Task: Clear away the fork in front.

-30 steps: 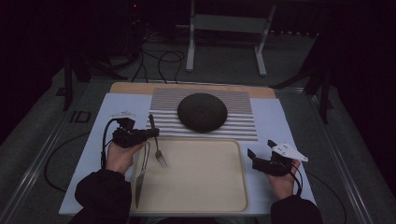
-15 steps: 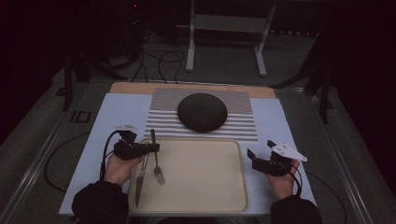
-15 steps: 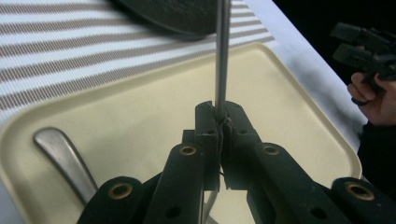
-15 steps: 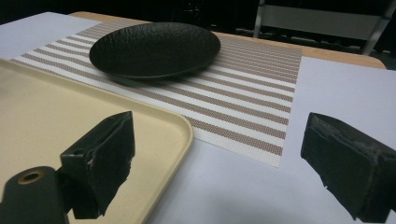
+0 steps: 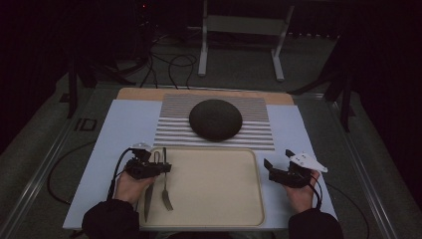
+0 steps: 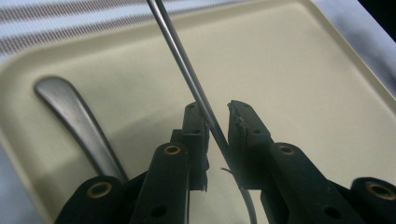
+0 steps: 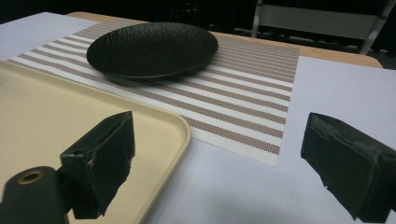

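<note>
**Fork going down at the tray's left edge, left fingers easing off it**

At the far left of the high view, a table knife (image 5: 148, 204) is lying along the left rim of the cream tray (image 5: 219, 199), its rounded handle showing beside the jaws in the left gripper view (image 6: 74, 121); just to its right the fork (image 5: 165, 191) is lying on the tray floor, tines toward the person, its thin stem running up between the fingers of the left gripper (image 5: 159, 167); in the left gripper view that stem (image 6: 187, 74) is passing slantwise through the gap, close against one finger (image 6: 194, 130) and clear of the other, so the fingers are standing slightly parted with the fork between them, having just been opening; the left hand (image 5: 130, 185) is resting low at the tray's corner, a dark sleeve behind it.

Beyond the tray, in the middle of the desk (image 5: 124, 124), a black plate (image 5: 215, 119) is sitting on a striped placemat (image 5: 259, 134), well apart from the cutlery.

At the right, the right gripper (image 5: 278, 169) is hovering just beside the tray's right rim, held by the right hand (image 5: 301, 191); its fingers (image 7: 102, 154) are standing wide apart and released, gripping nothing, pointing toward the placemat and plate.
</note>
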